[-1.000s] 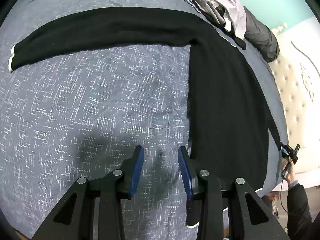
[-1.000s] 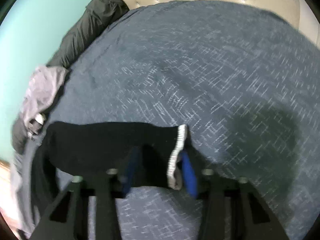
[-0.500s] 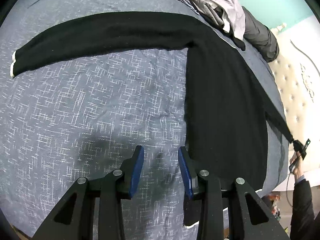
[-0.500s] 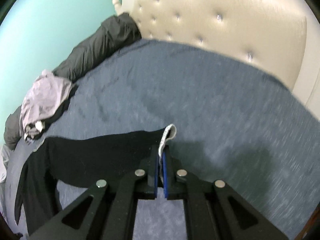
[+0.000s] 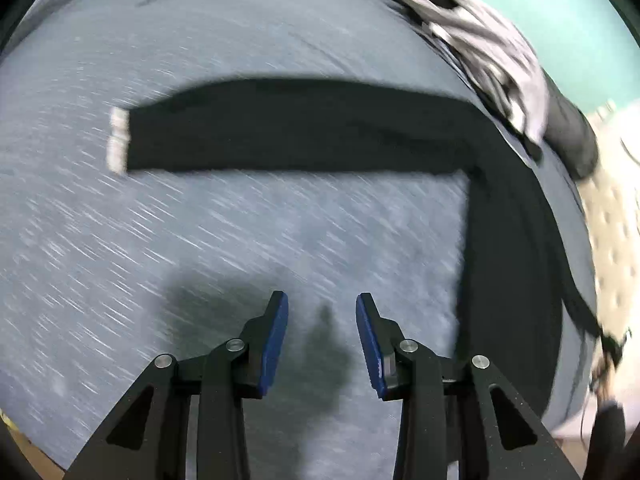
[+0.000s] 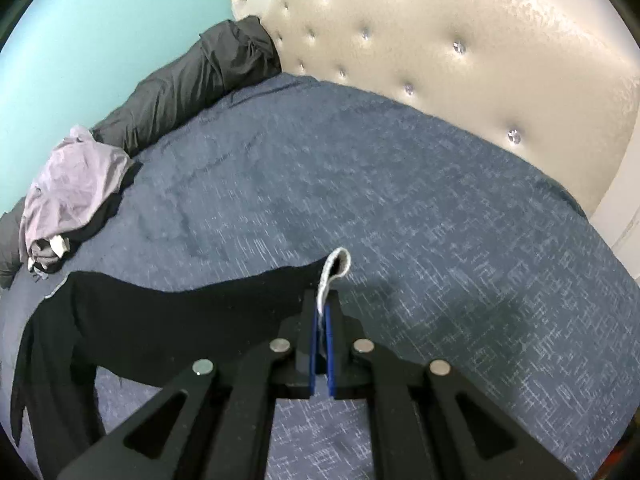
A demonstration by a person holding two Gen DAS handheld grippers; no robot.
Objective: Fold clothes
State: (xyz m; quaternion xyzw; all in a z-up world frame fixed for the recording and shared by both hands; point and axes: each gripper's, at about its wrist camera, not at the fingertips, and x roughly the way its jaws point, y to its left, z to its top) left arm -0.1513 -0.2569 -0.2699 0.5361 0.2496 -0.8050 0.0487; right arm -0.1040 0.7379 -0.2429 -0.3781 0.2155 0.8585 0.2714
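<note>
Blue bedspread [image 6: 420, 184] before tufted cream headboard [image 6: 460, 40]; right hand-held gripper [image 6: 323, 312] clamping black sweater's cuff [image 6: 334, 270], left hand-held gripper [image 5: 322, 320] agape.

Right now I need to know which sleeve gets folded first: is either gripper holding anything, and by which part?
The right gripper pinches the black sweater by its white sleeve cuff. The left gripper is open, holding nothing.

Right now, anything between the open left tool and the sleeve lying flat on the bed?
Nothing visible. Only bare blue bedspread lies between the left tool and the flat sleeve. The clothes pile sits beyond it.
</note>
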